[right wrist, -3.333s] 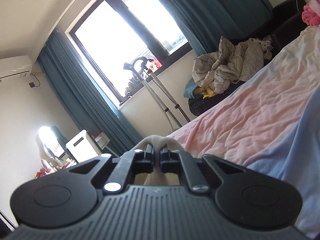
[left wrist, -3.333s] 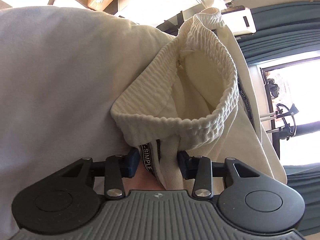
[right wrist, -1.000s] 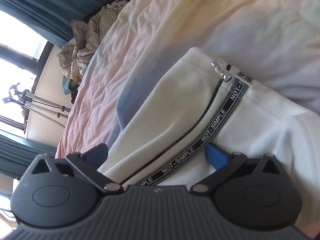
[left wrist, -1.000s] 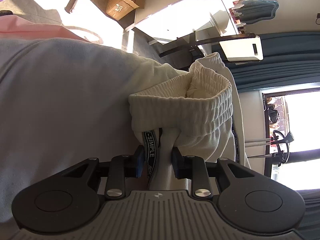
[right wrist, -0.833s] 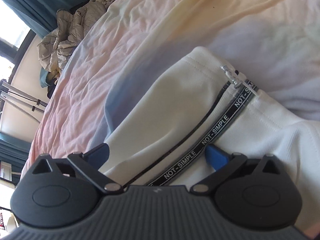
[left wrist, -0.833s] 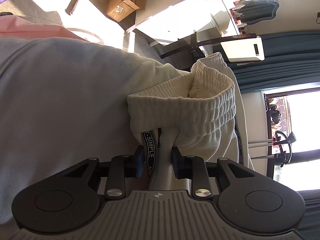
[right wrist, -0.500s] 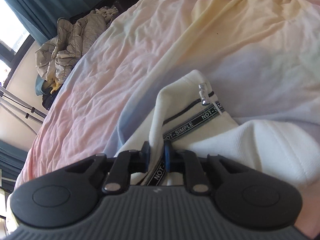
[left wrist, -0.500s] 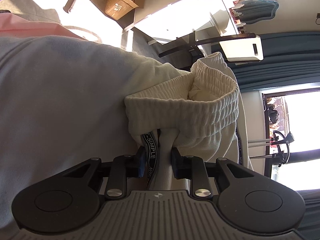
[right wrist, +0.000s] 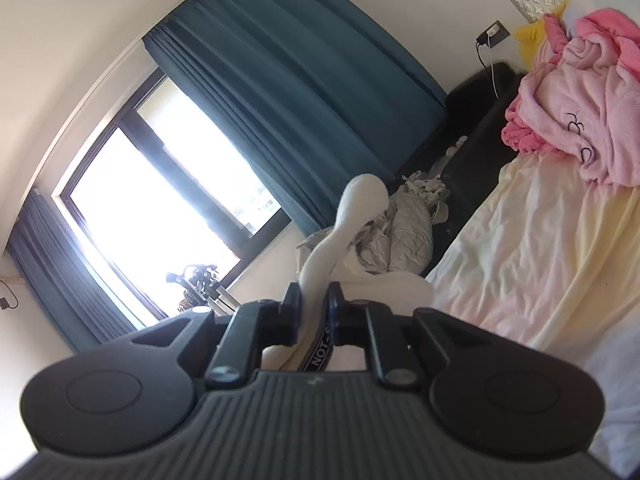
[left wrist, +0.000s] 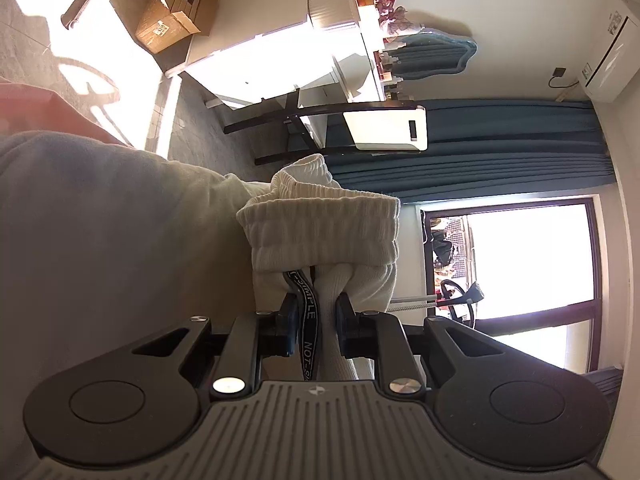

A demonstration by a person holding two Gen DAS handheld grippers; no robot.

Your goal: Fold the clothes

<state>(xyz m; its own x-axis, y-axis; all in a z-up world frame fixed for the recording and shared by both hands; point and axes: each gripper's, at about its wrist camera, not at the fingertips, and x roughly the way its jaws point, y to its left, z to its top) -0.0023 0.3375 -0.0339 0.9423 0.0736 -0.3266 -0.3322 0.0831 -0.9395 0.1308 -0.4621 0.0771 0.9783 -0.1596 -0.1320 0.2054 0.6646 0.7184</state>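
cream sweatpants [left wrist: 320, 236] with a ribbed waistband and a black printed side stripe [left wrist: 307, 312] hang bunched between two handheld grippers, lifted off the bed [right wrist: 552, 264]. in the left wrist view the left gripper [left wrist: 316, 322] is clenched on a gather of cloth just below the waistband, stripe included; its jaws have just been closing tighter on that fabric. the bed's pale sheet lies left of the pants, and past the bed's edge there is open grey floor, then a cardboard box [left wrist: 172, 12] with its flaps open, contents hidden, and a white desk [left wrist: 304, 60]. to the right of the pants are a teal curtain [left wrist: 500, 140] and a bright window [left wrist: 528, 256].

in the right wrist view the right gripper [right wrist: 314, 308] points almost level and is clamped on a thin fold of the same pants, the stripe caught between its pads; the cloth loops up above the jaws. to the right of the pants the bed stretches away open, up to a pink blanket [right wrist: 576, 100] heaped at its far end. behind the pants a grey heap of laundry [right wrist: 404, 232] lies beside a dark sofa [right wrist: 472, 136].
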